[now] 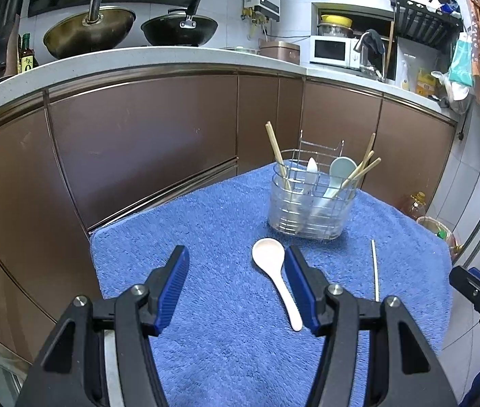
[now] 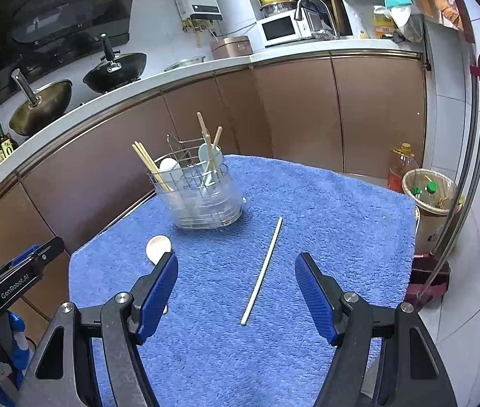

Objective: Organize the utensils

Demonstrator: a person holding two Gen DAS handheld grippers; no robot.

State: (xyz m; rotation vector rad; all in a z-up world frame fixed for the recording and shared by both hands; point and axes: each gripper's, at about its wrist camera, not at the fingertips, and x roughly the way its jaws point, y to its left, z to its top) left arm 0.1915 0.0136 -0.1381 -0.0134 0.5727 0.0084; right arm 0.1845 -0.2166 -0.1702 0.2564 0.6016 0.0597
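Observation:
A white spoon (image 1: 275,276) lies on the blue towel (image 1: 226,224), bowl toward the holder, just inside the right finger of my open left gripper (image 1: 236,257). A single white chopstick (image 2: 263,269) lies on the towel between the fingers of my open right gripper (image 2: 236,264), which holds nothing. The wire and clear plastic utensil holder (image 1: 311,200) stands at the far side of the towel with wooden chopsticks, a white spoon and a pale green spoon in it. In the right wrist view the spoon's bowl (image 2: 158,246) shows beside the left finger; its handle is hidden.
Brown cabinet doors (image 1: 145,142) run close behind the towel under a white counter with two woks (image 1: 179,28) and a microwave (image 1: 330,49). A lined bin (image 2: 431,200) and an oil bottle (image 2: 401,166) stand on the tiled floor to the right.

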